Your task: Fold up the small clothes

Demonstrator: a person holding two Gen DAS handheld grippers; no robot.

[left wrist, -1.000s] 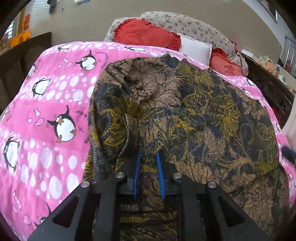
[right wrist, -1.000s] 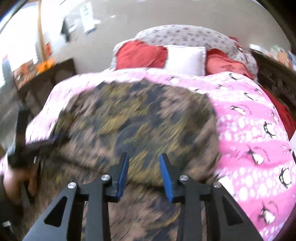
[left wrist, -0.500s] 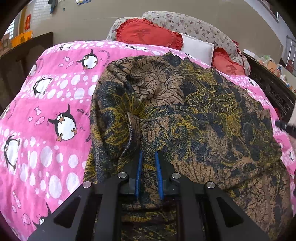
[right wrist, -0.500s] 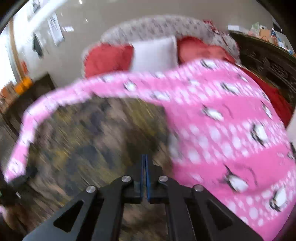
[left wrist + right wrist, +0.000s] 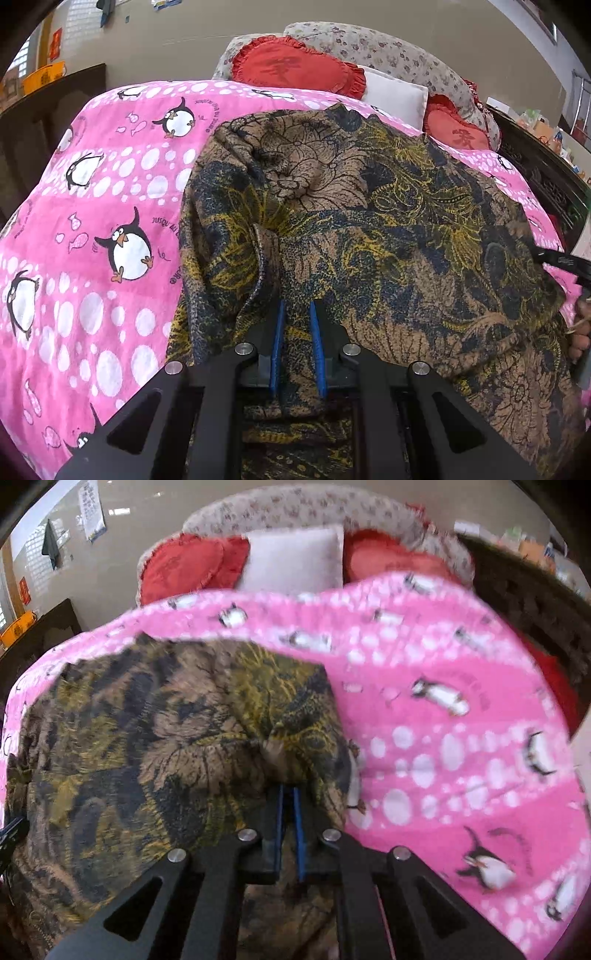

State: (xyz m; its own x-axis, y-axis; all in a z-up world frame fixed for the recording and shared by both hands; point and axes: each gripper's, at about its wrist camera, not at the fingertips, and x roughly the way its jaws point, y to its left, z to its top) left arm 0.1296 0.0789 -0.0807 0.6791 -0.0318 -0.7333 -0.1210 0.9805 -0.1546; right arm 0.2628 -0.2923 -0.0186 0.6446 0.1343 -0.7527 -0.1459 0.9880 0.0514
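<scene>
A brown, navy and yellow floral garment (image 5: pixel 369 229) lies spread and rumpled on a pink penguin blanket (image 5: pixel 92 221). My left gripper (image 5: pixel 297 314) is shut on a fold of the garment at its near left edge. In the right wrist view the same garment (image 5: pixel 155 746) fills the left half, and my right gripper (image 5: pixel 288 794) is shut on a bunched fold at its near right edge. The right gripper's black tip (image 5: pixel 561 260) shows at the right rim of the left wrist view.
Red heart cushions (image 5: pixel 295 66), a white pillow (image 5: pixel 295 561) and a floral bolster (image 5: pixel 388 55) sit at the head of the bed. Dark wooden furniture (image 5: pixel 546 177) stands to the right and a dark cabinet (image 5: pixel 48 96) to the left.
My right gripper went from open over the garment to shut on its right edge, moving right. The left gripper kept its grip and the cloth tightened slightly.
</scene>
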